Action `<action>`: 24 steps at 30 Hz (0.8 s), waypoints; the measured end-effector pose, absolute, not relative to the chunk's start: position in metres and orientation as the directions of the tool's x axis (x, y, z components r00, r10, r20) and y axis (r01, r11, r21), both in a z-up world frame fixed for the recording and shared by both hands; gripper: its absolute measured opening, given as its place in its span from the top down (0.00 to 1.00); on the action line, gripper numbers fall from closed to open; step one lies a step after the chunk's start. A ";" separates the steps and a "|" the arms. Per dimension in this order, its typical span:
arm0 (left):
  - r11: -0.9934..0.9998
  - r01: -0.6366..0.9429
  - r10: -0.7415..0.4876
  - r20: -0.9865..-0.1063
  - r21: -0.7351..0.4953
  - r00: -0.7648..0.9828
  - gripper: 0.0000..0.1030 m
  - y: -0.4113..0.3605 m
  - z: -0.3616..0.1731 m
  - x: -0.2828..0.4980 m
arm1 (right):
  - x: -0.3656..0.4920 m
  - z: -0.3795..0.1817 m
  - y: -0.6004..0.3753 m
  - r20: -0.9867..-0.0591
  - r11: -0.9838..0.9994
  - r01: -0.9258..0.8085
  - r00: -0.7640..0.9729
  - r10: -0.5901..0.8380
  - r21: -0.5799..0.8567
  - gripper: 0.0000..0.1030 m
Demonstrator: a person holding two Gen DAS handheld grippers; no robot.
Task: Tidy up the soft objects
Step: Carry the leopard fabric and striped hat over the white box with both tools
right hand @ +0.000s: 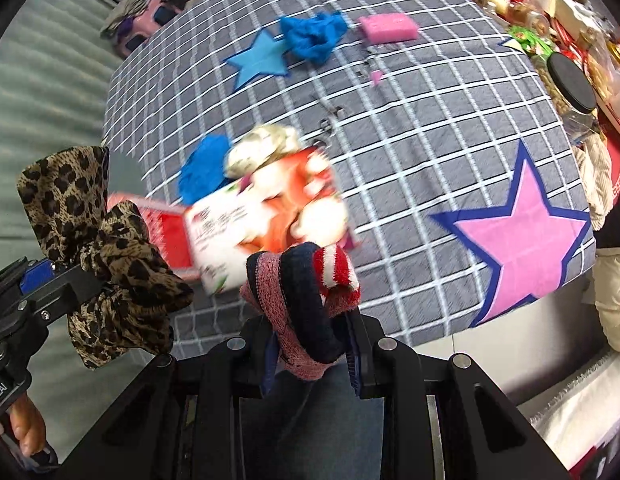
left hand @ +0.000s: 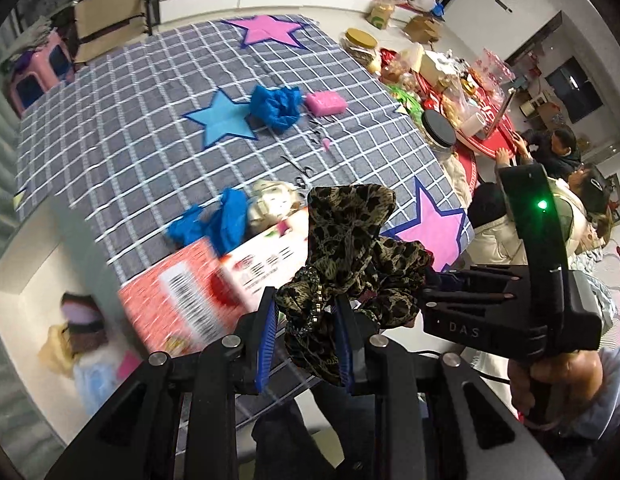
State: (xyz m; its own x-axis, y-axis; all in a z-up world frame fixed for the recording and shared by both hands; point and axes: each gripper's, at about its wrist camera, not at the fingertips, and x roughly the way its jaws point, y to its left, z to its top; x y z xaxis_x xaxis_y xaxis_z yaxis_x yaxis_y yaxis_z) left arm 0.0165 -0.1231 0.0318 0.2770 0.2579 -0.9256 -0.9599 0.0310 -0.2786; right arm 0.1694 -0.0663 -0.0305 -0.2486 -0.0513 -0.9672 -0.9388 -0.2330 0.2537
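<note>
You are carrying two soft items toward the red box [right hand: 265,216]. Left hand-held gripper [left hand: 307,340] is clamping the leopard scarf [left hand: 350,248], right hand-held gripper [right hand: 312,344] is pinching the striped sock [right hand: 305,300], both just short of the box. Keep both clamped until each hangs over the box's opening, then let go one at a time.

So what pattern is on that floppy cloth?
Leopard spots, on the brown fabric bow; clearest in the right wrist view.

Left claw [left hand: 305,336] clamped on a leopard-print scarf [left hand: 350,248]; right claw [right hand: 314,344] clamped on a striped sock [right hand: 305,300]. Both are raised side by side.
</note>
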 end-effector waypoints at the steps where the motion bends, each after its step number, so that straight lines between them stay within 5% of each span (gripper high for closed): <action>1: 0.019 -0.962 0.272 -0.924 -0.273 0.268 0.72 -0.130 0.035 0.010 | 0.164 -0.028 -0.072 -0.967 -0.247 -0.935 -0.250 -0.050 0.255 0.72; 13: -0.253 -0.939 0.395 -0.911 -0.231 0.118 0.72 -0.203 0.055 -0.081 | 0.088 0.019 -0.093 -0.959 -0.446 -0.857 -0.284 -0.009 0.258 0.72; 24: -0.496 -0.844 0.379 -0.925 -0.206 0.002 0.72 -0.258 0.038 -0.150 | 0.001 0.046 -0.113 -0.942 -0.644 -0.718 -0.334 -0.016 0.265 0.72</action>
State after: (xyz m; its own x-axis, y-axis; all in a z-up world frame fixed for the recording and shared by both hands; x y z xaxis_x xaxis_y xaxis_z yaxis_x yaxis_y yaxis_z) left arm -0.1501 -0.2576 0.0379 0.0025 0.3795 -0.9252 -0.8439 -0.4955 -0.2055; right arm 0.0009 -0.1132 0.0455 -0.3339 -0.0159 -0.9425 -0.7179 -0.6437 0.2652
